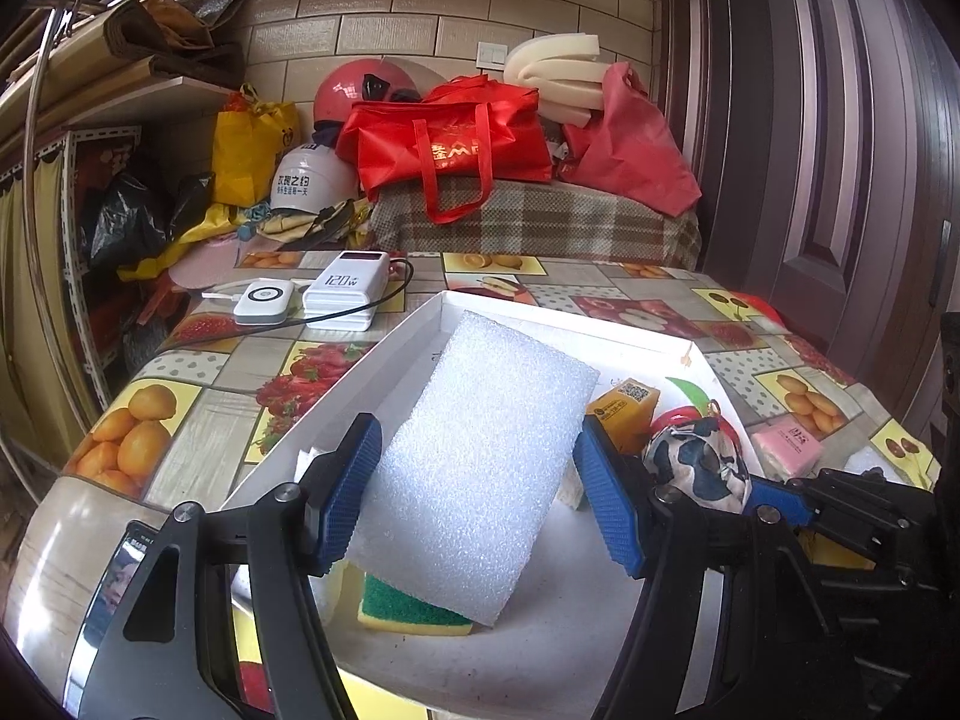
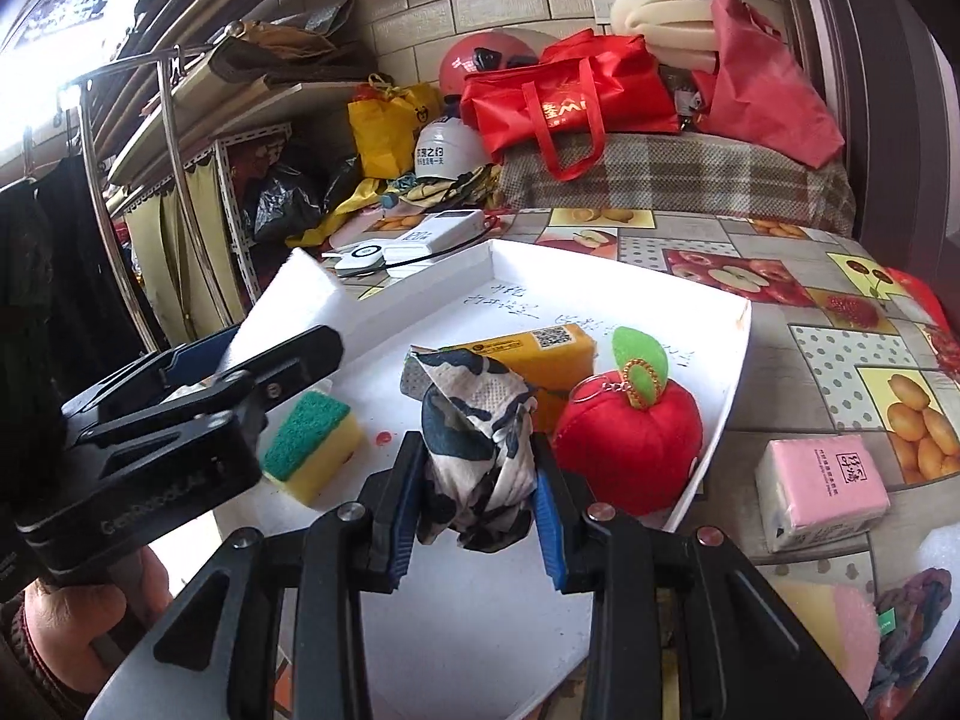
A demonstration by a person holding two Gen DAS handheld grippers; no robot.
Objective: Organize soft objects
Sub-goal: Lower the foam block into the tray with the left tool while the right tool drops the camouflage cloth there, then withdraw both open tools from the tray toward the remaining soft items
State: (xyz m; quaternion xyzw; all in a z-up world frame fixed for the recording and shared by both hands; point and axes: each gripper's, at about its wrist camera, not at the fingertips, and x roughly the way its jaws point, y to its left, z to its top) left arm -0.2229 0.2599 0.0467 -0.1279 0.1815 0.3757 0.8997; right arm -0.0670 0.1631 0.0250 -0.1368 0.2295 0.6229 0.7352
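Observation:
My left gripper (image 1: 480, 498) is shut on a white foam block (image 1: 480, 456), held tilted over the white tray (image 1: 420, 324). Under the block's near end lies a yellow-and-green sponge (image 1: 414, 606). In the right wrist view, my right gripper (image 2: 480, 510) is shut on a crumpled black, white and blue patterned cloth (image 2: 474, 444), just above the tray floor (image 2: 480, 618). Beside the cloth in the tray sit a red plush apple (image 2: 630, 450), an orange block with a QR code (image 2: 540, 348) and the sponge (image 2: 312, 444). The left gripper's foam block (image 2: 288, 294) shows at the tray's left.
A pink tissue pack (image 2: 822, 492) lies on the fruit-print tablecloth right of the tray, with pink foam (image 2: 840, 624) and a braided thing nearer. White power banks (image 1: 342, 294) with a cable sit beyond the tray. Bags and helmets pile up at the back. A hand (image 2: 78, 606) holds the left gripper.

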